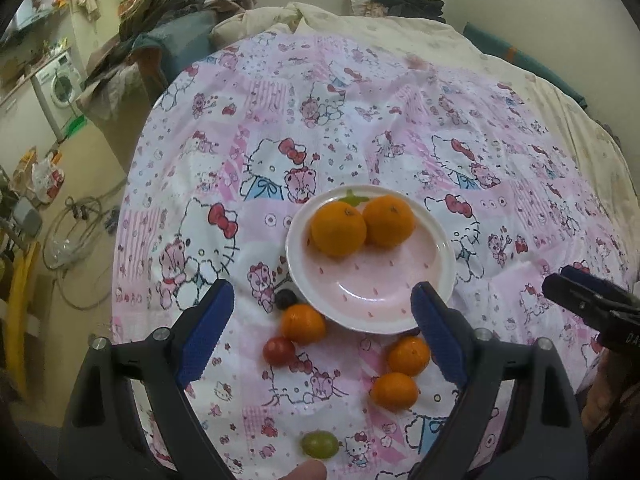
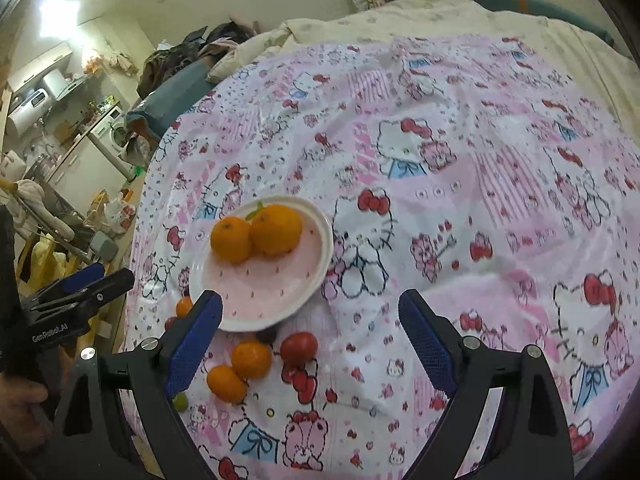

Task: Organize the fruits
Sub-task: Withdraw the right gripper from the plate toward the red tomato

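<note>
A pink-and-white plate (image 1: 372, 300) (image 2: 264, 292) lies on the Hello Kitty cloth and holds two oranges (image 1: 339, 225) (image 2: 276, 229). On the cloth in front of it lie three small oranges (image 1: 303, 323) (image 1: 409, 355) (image 1: 394, 391), a red tomato (image 1: 279, 351) (image 2: 299, 347), a dark grape (image 1: 285, 299) and a green grape (image 1: 319, 444). My left gripper (image 1: 322, 312) is open and empty above the loose fruit. My right gripper (image 2: 310, 320) is open and empty, to the right of the plate. It also shows at the right edge of the left wrist view (image 1: 588, 300).
The patterned cloth (image 1: 360, 120) covers a bed with a cream duvet (image 1: 400, 24) behind. Piled clothes (image 1: 160, 12) lie at the back left. The floor at left holds a washing machine (image 1: 60, 84), cables and bags.
</note>
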`<state>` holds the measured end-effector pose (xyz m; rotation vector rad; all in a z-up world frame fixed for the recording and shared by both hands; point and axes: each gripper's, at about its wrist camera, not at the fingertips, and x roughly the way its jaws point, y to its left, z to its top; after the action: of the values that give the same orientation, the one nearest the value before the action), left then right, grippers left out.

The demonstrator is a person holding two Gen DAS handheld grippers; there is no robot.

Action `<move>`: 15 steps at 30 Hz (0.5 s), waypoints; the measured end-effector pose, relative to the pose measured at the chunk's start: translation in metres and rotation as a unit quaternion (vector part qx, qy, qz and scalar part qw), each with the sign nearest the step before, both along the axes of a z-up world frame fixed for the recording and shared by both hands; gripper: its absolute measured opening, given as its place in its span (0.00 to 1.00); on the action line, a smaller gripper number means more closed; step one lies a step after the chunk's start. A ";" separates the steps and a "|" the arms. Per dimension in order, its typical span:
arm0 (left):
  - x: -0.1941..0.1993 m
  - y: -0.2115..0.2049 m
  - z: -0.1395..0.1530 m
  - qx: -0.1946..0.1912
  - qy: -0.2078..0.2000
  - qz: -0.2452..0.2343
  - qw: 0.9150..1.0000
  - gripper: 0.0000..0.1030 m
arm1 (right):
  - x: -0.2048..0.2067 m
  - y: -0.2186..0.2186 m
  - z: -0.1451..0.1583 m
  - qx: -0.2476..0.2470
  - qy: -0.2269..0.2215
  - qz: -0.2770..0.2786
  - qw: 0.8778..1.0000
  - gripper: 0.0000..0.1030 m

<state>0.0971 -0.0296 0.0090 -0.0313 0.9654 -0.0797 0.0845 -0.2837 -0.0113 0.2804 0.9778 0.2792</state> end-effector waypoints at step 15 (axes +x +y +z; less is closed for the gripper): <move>-0.008 0.013 -0.018 -0.011 0.044 0.035 0.998 1.00 | 0.002 -0.021 -0.026 0.034 0.055 -0.034 0.997 0.89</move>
<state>0.0889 -0.0163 -0.0092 -0.0904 1.0510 -0.0247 0.0869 -0.3050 -0.0375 0.3933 1.0667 0.2362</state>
